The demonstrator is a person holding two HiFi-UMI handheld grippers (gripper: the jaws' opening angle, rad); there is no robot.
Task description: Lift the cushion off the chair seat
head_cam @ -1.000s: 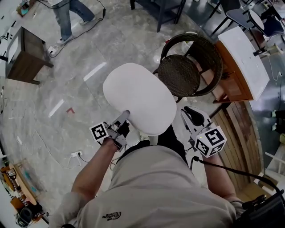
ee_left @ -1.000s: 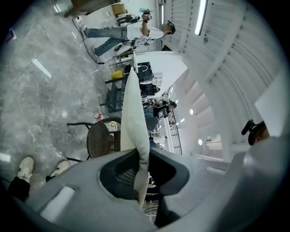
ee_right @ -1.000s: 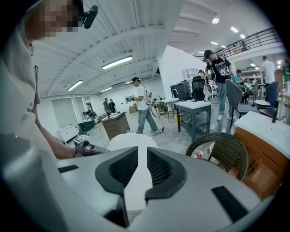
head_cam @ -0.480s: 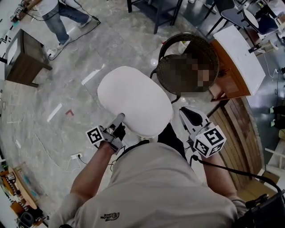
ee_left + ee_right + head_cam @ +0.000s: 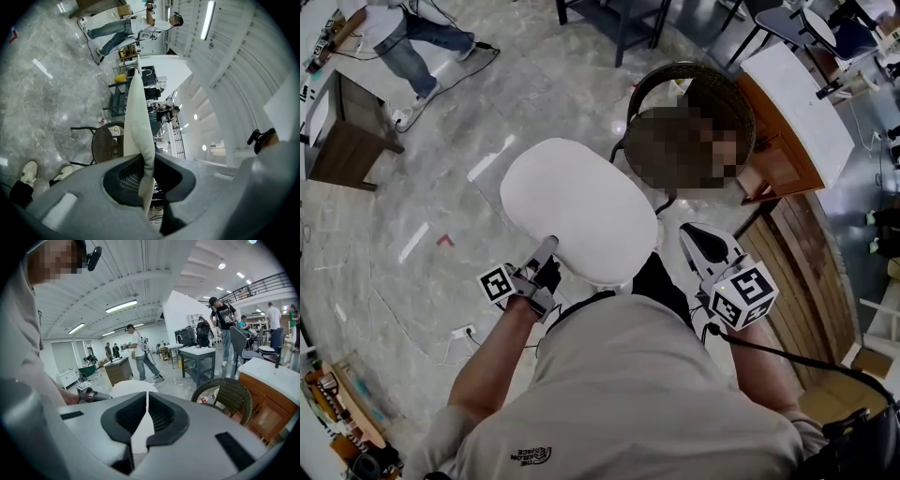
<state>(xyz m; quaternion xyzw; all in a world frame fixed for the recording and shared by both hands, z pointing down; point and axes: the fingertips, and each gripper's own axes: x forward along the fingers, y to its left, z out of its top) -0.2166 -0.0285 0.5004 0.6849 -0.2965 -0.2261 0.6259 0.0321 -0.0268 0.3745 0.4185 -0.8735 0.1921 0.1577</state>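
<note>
A white oval cushion hangs in the air over the floor, left of the dark wicker chair. My left gripper is shut on the cushion's near edge. In the left gripper view the cushion runs edge-on out of the left gripper, its rim pinched between the pads. The right gripper is shut on nothing, just right of the cushion. In the right gripper view the right gripper has its jaws together, with the cushion and the chair beyond. The chair seat is under a mosaic patch.
A wooden cabinet with a white top stands right of the chair. A dark table is at the back and a brown desk at the left, with a person beside it. Cables and a power strip lie on the floor.
The cushion and my left gripper have drifted slightly left in the head view. The person at the back has walked further left. The right gripper has stayed put.
</note>
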